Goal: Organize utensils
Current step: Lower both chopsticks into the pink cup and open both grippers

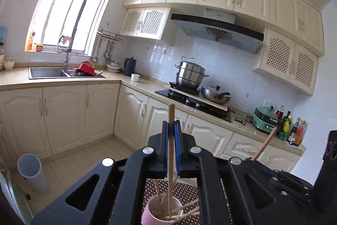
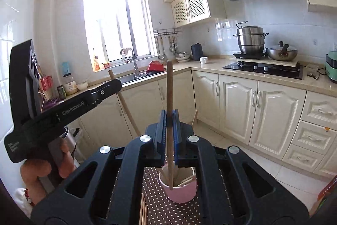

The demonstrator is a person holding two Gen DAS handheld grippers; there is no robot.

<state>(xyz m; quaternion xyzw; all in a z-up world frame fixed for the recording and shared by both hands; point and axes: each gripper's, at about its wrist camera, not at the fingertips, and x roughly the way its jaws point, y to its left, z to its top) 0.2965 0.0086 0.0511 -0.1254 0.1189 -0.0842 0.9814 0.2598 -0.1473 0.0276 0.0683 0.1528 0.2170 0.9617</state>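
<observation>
The left tool [image 1: 171, 125] was clamped on a wooden chopstick [image 1: 170, 153], held nearly upright between the blue pads [image 1: 178, 140]. Its top end stood above the fingertips and its lower end reached down into a pink cup [image 1: 151, 214]. Several more chopsticks leaned inside that cup, some tilted toward its right rim. The cup stood on a brown polka-dot mat [image 1: 183, 189] covering the bench.

The right tool [image 2: 169, 119] was likewise clamped on a second chopstick [image 2: 169, 98], also close to upright, its lower tip down inside the cup [image 2: 179, 189], near the left wall. From the right wrist view the cup sat directly under the fingers, with pale sticks lying across its inside. A few loose chopsticks [image 2: 143, 210] lay on the mat [image 2: 168, 210] just left of the cup.

The left tool showed in the right view at left, gripped by a hand [image 2: 42, 170], its chopstick slanting down behind it. In the left view, the right tool's chopstick [image 1: 264, 143] rose at right.

Behind were cabinets [image 2: 238, 107], a sink [image 1: 50, 72] and a stove [image 2: 263, 69] carrying pots.
</observation>
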